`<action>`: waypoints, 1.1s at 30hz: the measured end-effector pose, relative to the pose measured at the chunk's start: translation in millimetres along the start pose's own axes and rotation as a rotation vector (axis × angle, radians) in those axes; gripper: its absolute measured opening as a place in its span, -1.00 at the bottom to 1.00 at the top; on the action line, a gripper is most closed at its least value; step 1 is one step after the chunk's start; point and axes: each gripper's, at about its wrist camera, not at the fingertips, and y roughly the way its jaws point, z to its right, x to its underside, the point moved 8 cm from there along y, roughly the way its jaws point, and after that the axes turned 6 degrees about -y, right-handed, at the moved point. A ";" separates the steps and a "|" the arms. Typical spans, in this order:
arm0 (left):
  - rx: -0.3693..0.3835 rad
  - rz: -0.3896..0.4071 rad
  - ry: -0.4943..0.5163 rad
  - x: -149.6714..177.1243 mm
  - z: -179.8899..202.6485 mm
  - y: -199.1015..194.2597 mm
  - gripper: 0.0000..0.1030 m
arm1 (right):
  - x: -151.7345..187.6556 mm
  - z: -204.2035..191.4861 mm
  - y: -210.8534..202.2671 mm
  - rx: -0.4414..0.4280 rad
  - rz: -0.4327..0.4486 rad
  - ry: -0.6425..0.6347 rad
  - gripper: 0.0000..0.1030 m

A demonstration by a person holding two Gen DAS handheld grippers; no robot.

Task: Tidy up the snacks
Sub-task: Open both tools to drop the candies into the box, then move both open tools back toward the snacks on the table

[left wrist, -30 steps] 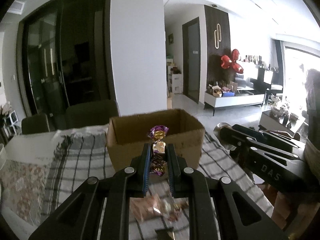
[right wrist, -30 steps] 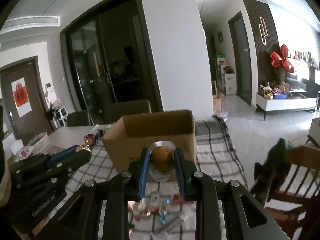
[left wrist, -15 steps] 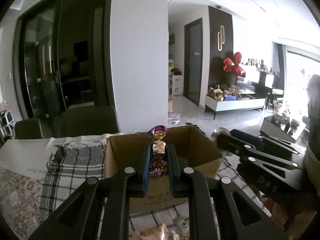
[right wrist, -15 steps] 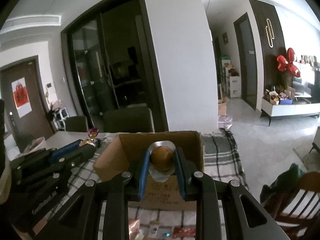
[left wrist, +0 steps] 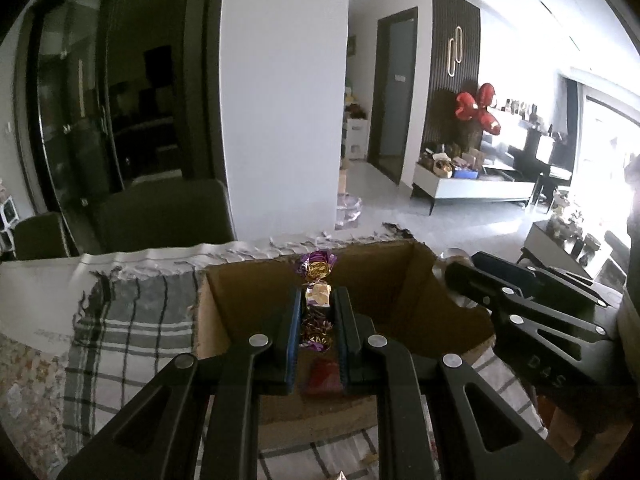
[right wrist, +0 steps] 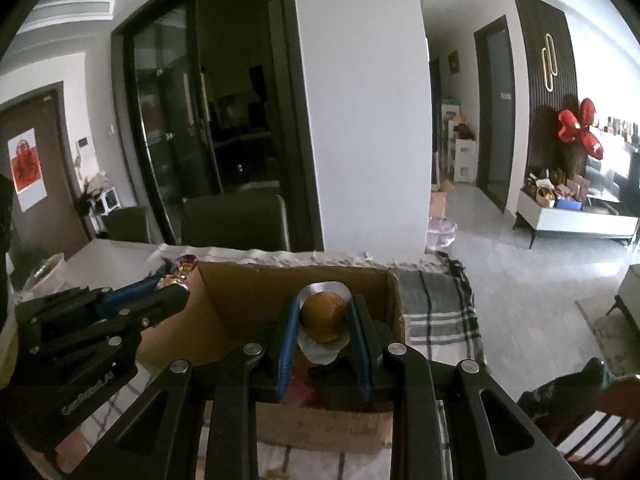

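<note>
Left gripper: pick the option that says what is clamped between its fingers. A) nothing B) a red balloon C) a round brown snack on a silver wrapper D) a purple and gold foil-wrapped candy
D: in the left wrist view the left gripper is shut on the purple and gold candy, held over the open cardboard box; the round brown snack sits in the right gripper instead.

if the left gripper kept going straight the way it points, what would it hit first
Most likely the far inner wall of the cardboard box: the left gripper, shut on a purple candy, points down into it. Depth is unclear.
</note>
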 end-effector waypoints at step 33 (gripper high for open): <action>-0.128 0.143 0.048 41.5 9.2 -106.3 0.22 | 44.3 -1.4 -93.0 0.072 0.052 0.073 -0.05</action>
